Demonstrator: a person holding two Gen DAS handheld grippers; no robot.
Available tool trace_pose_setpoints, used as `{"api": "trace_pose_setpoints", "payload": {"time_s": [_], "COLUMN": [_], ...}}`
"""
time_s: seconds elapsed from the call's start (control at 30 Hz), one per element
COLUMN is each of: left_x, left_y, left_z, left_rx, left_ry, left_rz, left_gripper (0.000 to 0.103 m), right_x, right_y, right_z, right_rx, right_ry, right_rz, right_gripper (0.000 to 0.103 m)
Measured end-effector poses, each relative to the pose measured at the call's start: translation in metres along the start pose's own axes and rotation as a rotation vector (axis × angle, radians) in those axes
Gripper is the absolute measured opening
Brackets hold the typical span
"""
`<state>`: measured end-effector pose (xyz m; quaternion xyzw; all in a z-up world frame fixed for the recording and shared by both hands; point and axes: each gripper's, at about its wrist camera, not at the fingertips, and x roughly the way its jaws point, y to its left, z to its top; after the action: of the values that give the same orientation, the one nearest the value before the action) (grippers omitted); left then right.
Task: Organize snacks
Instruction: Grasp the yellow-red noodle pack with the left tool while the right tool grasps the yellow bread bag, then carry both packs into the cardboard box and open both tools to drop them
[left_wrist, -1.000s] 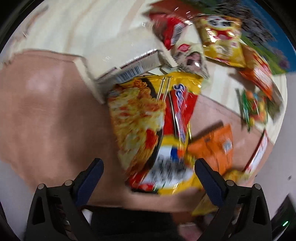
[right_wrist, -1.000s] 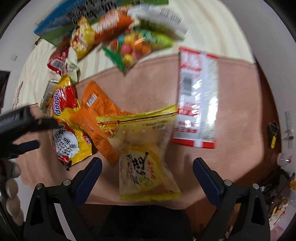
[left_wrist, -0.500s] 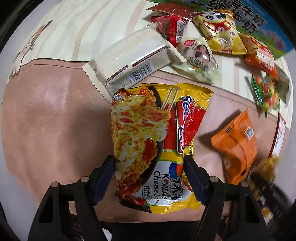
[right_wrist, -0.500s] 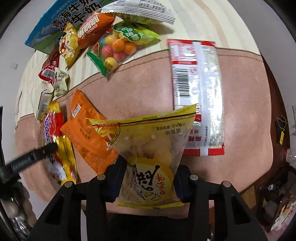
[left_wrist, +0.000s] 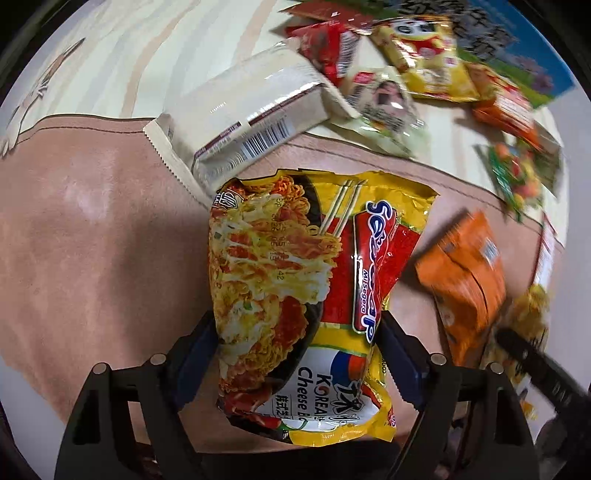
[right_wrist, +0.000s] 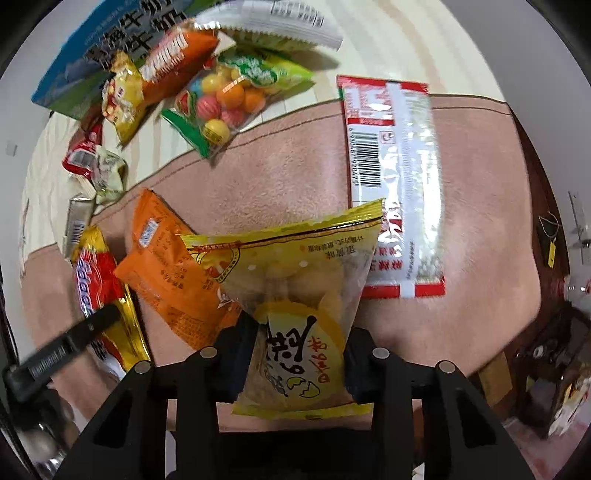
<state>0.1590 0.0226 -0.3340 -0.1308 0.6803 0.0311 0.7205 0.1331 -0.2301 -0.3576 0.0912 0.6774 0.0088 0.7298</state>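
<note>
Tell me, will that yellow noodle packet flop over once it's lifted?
Probably not much: the glossy yellow plastic noodle packet looks filled flat by a stiff block. Its shiny film may slip. Squeezed by the left tongs, the brittle noodles inside could crack.

Our right gripper (right_wrist: 297, 360) pinches the lower part of a yellow bag (right_wrist: 295, 295) between both fingers. Just left of it lies an orange pack (right_wrist: 166, 266) on the pink blanket (right_wrist: 280, 162), and past that a noodle pack (right_wrist: 98, 291) under our left gripper (right_wrist: 62, 354). A red-and-clear packet (right_wrist: 397, 177) lies to the right, a candy bag (right_wrist: 229, 99) farther back.
</note>
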Motion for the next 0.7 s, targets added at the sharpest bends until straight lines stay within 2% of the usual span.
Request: {"api": "trace_pose_setpoints", "payload": {"time_s": [0.1,0.2,0.37,0.53,0.7], "left_x": [-0.010,-0.038,-0.090,-0.157,-0.188], "left_y": [-0.008,-0.008,-0.024,-0.047,-0.068], "left_z": [-0.013,-0.021,-0.003,0.052,0.133], "left_rx": [0.046,0.077,0.123,0.128,0.111], "left_ry": [-0.023,-0.046,-0.127,-0.247,-0.325], "left_rz": [-0.002,-0.026,-0.082,-0.141,-0.154], "left_gripper": [0.083,0.083,0.083,0.083,0.083], "right_x": [-0.019,-0.042,-0.092,-0.148,-0.196], "right_y": [0.000,0.006,0.027,0.037,0.055], "right_z": [0.000,-0.002,0.017,0.072,0.143], "right_rx": [0.005,0.015,0.004,-0.032,-0.082], "right_ry": [-0.020,-0.036,-0.092,-0.151,-0.238], "right_rz": [0.009,0.046,0.136,0.245,0.308], "right_gripper": [0.042,0.042,0.042,0.042,0.042]}}
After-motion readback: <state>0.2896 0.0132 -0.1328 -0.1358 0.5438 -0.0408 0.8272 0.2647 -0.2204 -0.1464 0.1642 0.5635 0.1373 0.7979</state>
